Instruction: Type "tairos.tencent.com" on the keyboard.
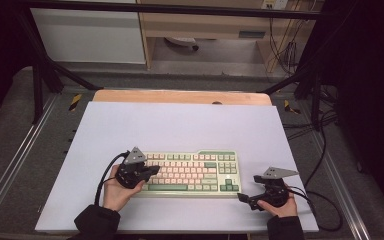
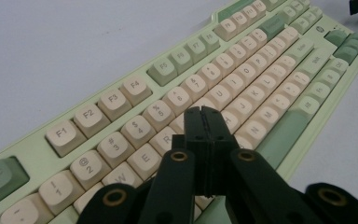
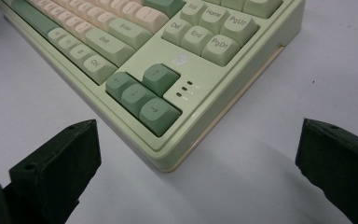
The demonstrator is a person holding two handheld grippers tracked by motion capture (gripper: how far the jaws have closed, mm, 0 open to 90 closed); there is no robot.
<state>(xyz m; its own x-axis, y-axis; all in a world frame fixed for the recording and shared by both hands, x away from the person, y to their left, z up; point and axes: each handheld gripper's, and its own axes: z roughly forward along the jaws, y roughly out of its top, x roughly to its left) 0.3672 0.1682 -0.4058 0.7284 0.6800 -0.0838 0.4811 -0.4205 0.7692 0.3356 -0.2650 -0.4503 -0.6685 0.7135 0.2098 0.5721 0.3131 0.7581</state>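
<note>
A pale green keyboard [image 1: 192, 172] with cream and dark green keys lies near the front of the white mat. My left gripper [image 1: 152, 171] hovers over its left keys, jaws pressed together with nothing between them; in the left gripper view the shut tip [image 2: 205, 116] hangs above the letter rows of the keyboard [image 2: 279, 60]. My right gripper [image 1: 242, 198] rests just off the keyboard's front right corner, open. In the right gripper view its wide-apart jaws frame that corner [image 3: 168, 161] and the arrow keys [image 3: 142, 95].
The white mat [image 1: 180, 125] covers a wooden table [image 1: 180, 96] inside a black frame. Cables [image 1: 325, 200] trail off the right side. A cabinet and shelving [image 1: 200, 25] stand beyond the far edge.
</note>
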